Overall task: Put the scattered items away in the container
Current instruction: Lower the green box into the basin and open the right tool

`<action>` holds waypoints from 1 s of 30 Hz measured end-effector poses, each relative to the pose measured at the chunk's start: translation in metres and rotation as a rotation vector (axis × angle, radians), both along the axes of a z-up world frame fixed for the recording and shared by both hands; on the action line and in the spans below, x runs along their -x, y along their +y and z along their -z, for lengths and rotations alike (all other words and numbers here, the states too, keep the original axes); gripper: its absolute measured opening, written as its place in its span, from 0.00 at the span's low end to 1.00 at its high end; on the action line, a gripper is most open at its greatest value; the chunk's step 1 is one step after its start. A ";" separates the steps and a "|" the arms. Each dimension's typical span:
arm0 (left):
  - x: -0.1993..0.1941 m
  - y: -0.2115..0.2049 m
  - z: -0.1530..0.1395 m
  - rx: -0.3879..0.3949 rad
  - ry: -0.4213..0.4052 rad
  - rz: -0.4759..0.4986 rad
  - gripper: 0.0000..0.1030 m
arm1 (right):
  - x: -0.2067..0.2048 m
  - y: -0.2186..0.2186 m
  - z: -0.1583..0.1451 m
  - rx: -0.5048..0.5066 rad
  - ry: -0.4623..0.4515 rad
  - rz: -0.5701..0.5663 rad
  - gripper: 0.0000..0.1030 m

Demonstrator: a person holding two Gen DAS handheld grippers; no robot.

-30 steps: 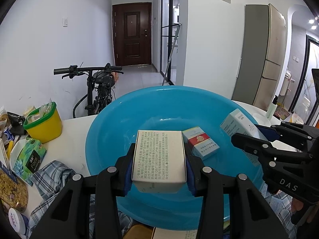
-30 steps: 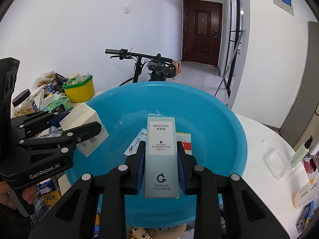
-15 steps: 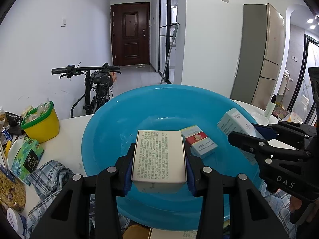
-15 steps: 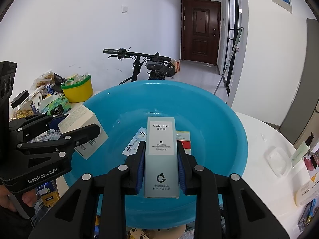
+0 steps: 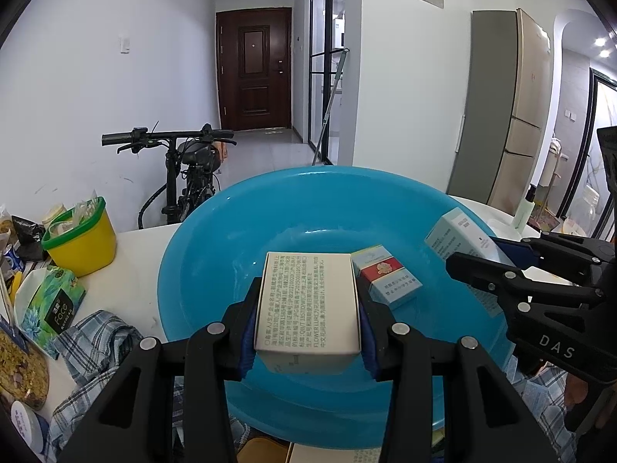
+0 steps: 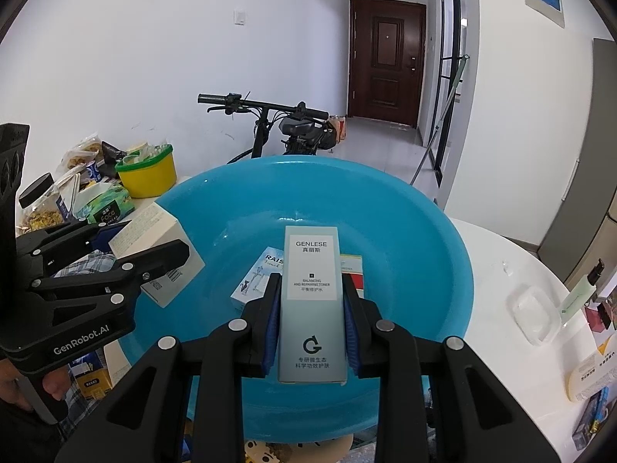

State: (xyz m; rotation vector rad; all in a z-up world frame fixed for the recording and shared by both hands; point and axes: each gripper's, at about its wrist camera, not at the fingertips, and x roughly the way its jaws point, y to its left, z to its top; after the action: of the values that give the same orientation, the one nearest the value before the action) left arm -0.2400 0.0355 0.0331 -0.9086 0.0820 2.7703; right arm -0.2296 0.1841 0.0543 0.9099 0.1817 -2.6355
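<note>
Holding both loads over the blue basin [image 5: 200, 270]: your left gripper [image 5: 308, 308] clamps the cream printed carton [image 5: 308, 301], your right gripper [image 6: 311, 320] clamps the GENLESE toner box [image 6: 311, 301]. A cigarette pack [image 5: 385, 277] lies inside. Next, lower and unclamp each.

Each scene is viewed from close behind a gripper, forward along its fingers, over the near rim of the blue basin [image 5: 185, 254] toward the hallway door [image 5: 252, 73]. The basin [image 6: 443, 254], bicycle [image 6: 270, 115] and door are shared by both views.
</note>
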 end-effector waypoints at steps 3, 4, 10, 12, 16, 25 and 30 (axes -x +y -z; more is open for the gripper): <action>0.000 0.000 0.000 0.000 -0.001 0.001 0.44 | 0.000 0.000 0.000 0.003 -0.001 0.003 0.26; -0.001 0.000 -0.001 0.001 0.004 -0.001 0.44 | 0.000 0.000 0.000 0.003 0.000 0.003 0.26; -0.003 0.001 -0.005 0.013 0.026 -0.009 0.44 | -0.001 -0.001 0.002 -0.004 0.002 -0.003 0.26; -0.003 0.001 -0.005 0.011 0.023 -0.006 0.44 | -0.001 0.001 0.002 0.000 0.000 -0.002 0.26; -0.003 0.002 -0.004 0.012 0.021 -0.003 0.44 | -0.001 0.002 0.002 0.005 0.001 0.002 0.26; -0.003 -0.002 -0.006 0.008 0.028 -0.009 0.44 | -0.002 -0.001 0.003 0.005 0.004 -0.006 0.26; -0.004 -0.005 -0.007 0.002 0.030 -0.015 0.44 | -0.005 0.001 0.001 0.010 0.024 0.003 0.72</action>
State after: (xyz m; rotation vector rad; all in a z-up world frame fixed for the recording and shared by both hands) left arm -0.2362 0.0308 0.0399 -0.8723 0.0828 2.7987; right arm -0.2243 0.1853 0.0537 0.8758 0.1728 -2.6491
